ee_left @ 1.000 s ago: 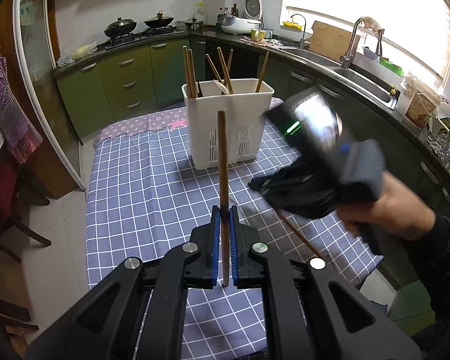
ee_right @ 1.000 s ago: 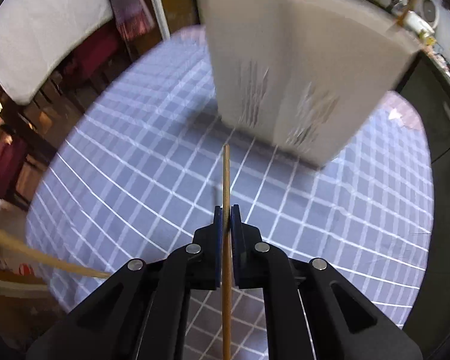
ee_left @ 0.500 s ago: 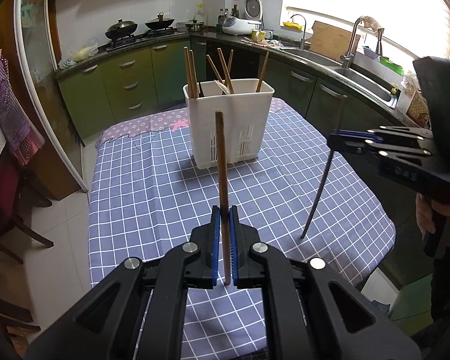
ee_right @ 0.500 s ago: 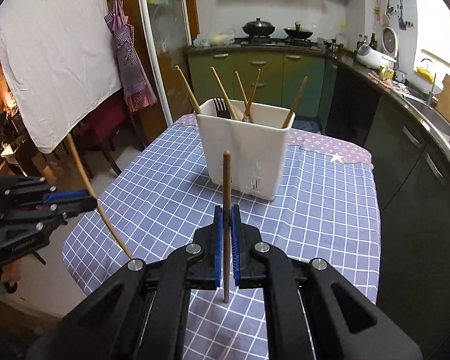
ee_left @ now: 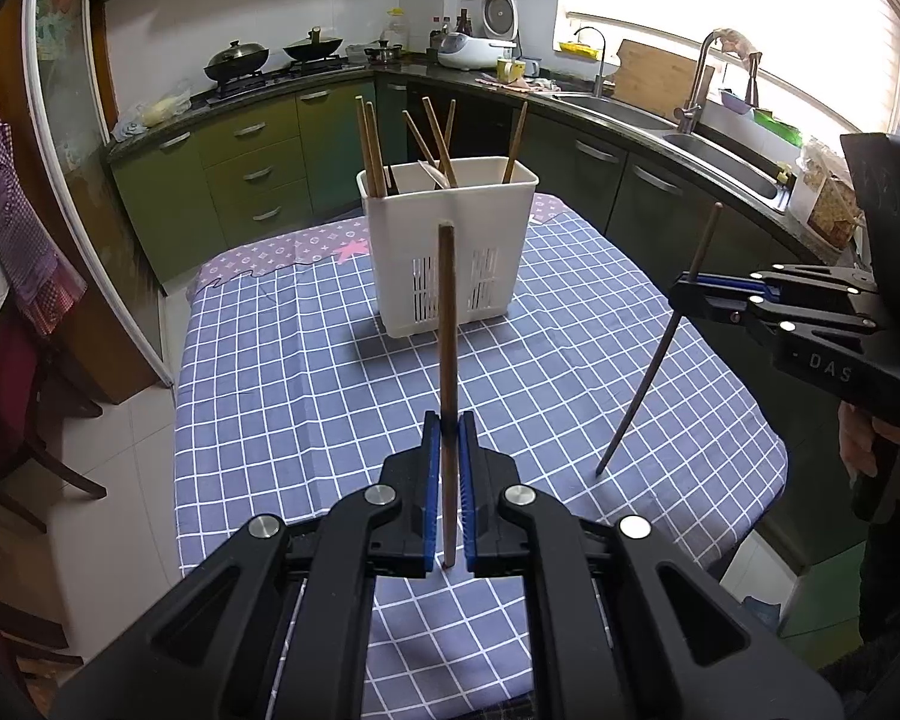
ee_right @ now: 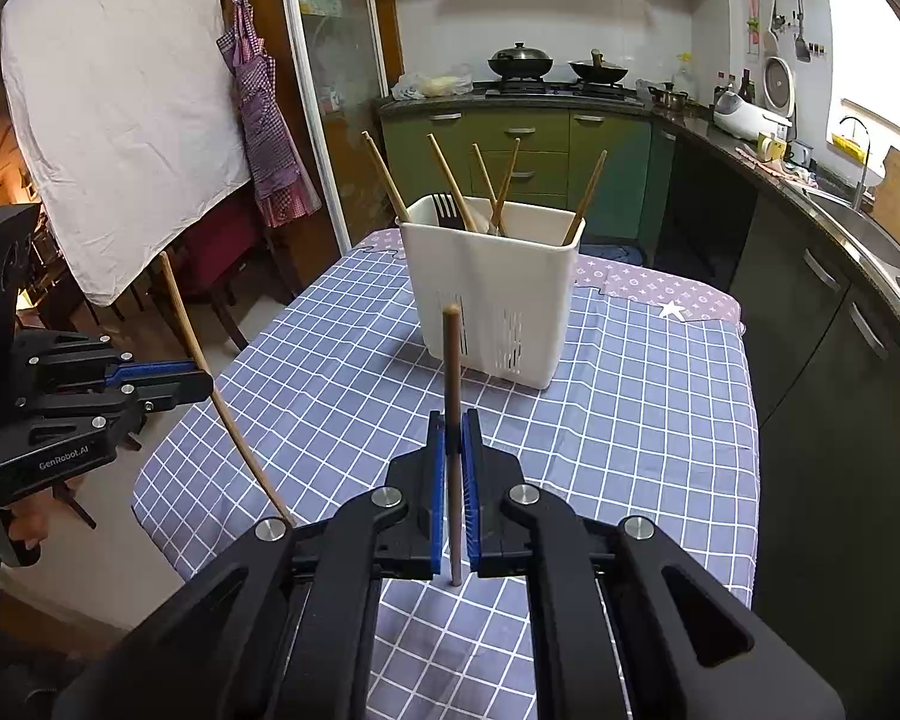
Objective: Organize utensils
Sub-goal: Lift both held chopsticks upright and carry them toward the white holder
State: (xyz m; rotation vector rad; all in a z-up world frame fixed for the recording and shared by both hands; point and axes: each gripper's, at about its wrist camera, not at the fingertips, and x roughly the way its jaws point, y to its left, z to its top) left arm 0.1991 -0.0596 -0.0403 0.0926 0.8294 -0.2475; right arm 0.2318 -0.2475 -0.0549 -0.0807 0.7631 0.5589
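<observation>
chopsticks, brown wooden (ee_left: 447,324) (ee_right: 451,396), stood upright, clamped in left gripper (ee_left: 448,468) and right gripper (ee_right: 453,474), white slotted plastic holder (ee_left: 450,240) straight ahead.

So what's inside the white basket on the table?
Several wooden chopsticks stick up out of the white utensil basket, and a dark fork peeks over its rim. Its solid walls hide their lower ends and anything lying at the bottom.
</observation>
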